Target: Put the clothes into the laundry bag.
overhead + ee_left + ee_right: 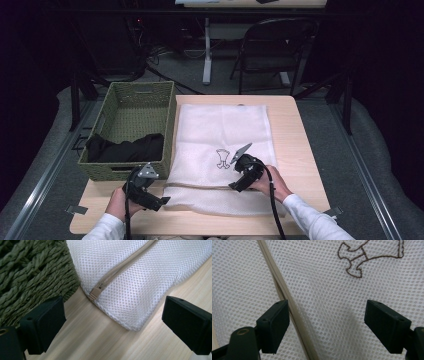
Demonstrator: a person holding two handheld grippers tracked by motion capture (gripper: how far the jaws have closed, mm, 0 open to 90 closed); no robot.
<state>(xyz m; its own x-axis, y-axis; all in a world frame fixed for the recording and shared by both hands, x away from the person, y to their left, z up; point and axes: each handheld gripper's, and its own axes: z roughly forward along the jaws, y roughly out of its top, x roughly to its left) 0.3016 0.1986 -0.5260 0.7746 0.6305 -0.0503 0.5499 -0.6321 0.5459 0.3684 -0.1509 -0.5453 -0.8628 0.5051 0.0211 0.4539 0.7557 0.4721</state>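
A white mesh laundry bag (220,145) lies flat on the wooden table (300,150), with a brown embroidered figure (223,158) and a beige zipper (200,185) running across its near end. The zipper pull (95,293) sits at the bag's left corner. My left gripper (164,201) hovers open just off that corner, jaws either side of it and not touching. My right gripper (235,187) is low over the bag near the zipper (287,300), jaws open over the mesh (324,302) with nothing pinched.
A green woven basket (135,107) stands at the table's left, holding black clothing (125,147); its wall (32,272) is close beside my left gripper. A folding chair (272,45) and a table leg stand beyond the far edge.
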